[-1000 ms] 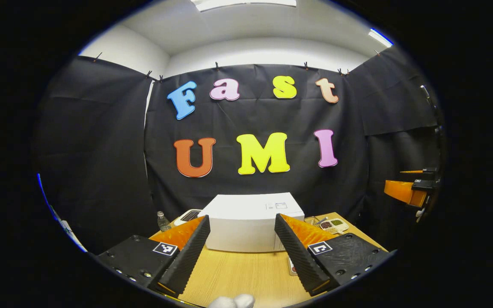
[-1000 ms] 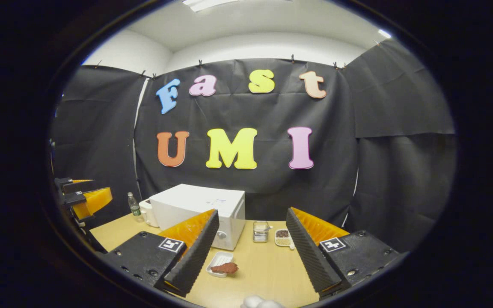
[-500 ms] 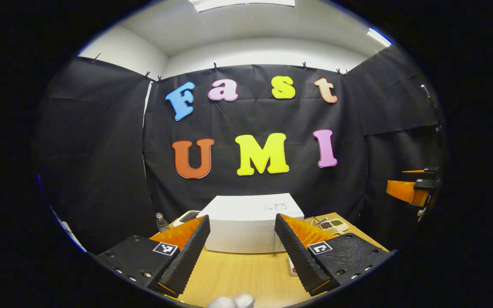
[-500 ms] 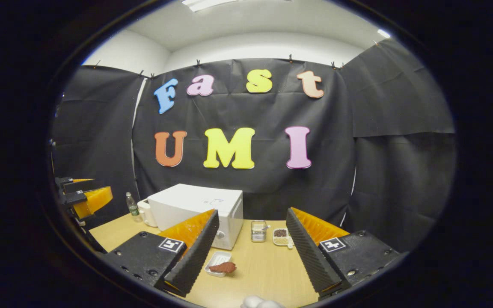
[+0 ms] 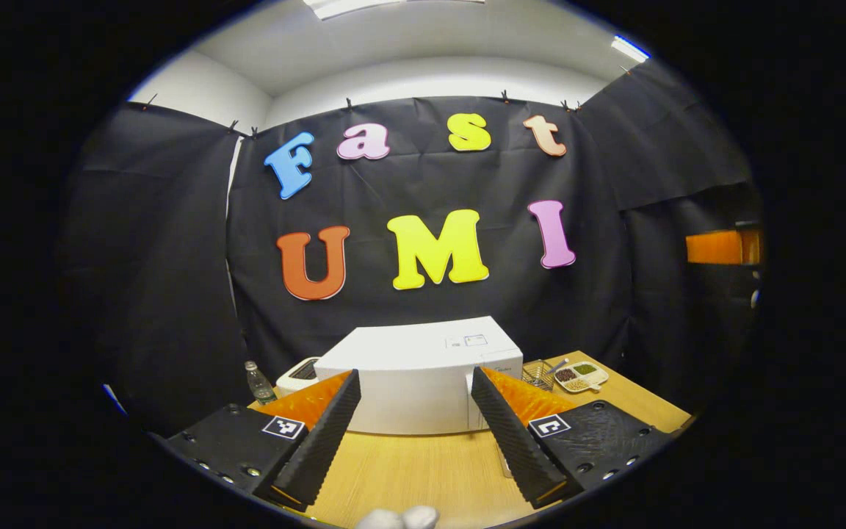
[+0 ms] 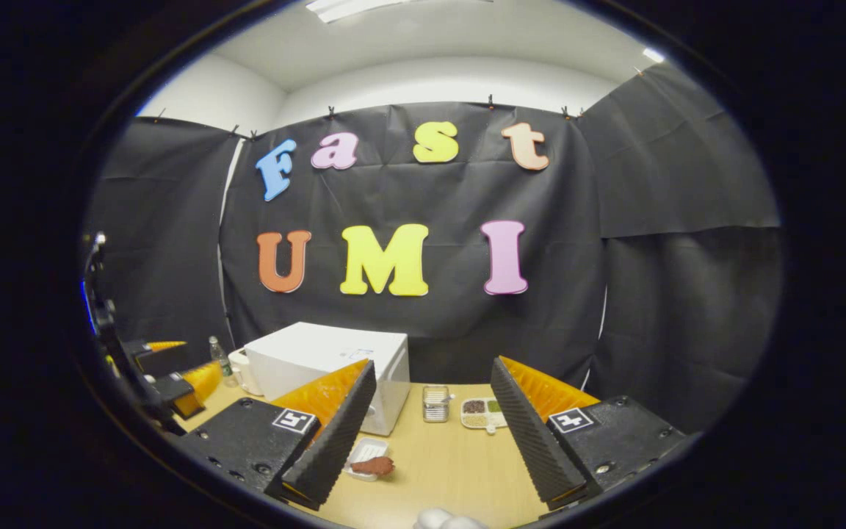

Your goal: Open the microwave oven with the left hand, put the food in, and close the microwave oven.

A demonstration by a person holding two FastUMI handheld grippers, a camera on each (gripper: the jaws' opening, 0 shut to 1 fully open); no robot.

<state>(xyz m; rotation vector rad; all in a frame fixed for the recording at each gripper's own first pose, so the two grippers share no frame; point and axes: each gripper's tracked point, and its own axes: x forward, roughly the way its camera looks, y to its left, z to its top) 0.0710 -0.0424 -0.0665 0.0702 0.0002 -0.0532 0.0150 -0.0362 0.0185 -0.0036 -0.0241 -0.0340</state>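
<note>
Microwave (image 5: 419, 382): white box, door shut, far centre of worktop (image 5: 423, 470).
Food (image 6: 373, 466): on a small tray near its right front.
Left claw (image 5: 412, 419): wide open, empty, facing the door.
Right claw (image 6: 430, 433): wide open, empty.
Advice: hook the door's edge, swing slowly.

1. White box-shaped microwave oven (image 5: 423, 382) is standing upright toward the far side of the wooden table, door closed.
2. Food (image 6: 373, 466), a reddish-brown piece, is lying in a small white tray (image 6: 361, 450) near the oven's front right corner.
</note>
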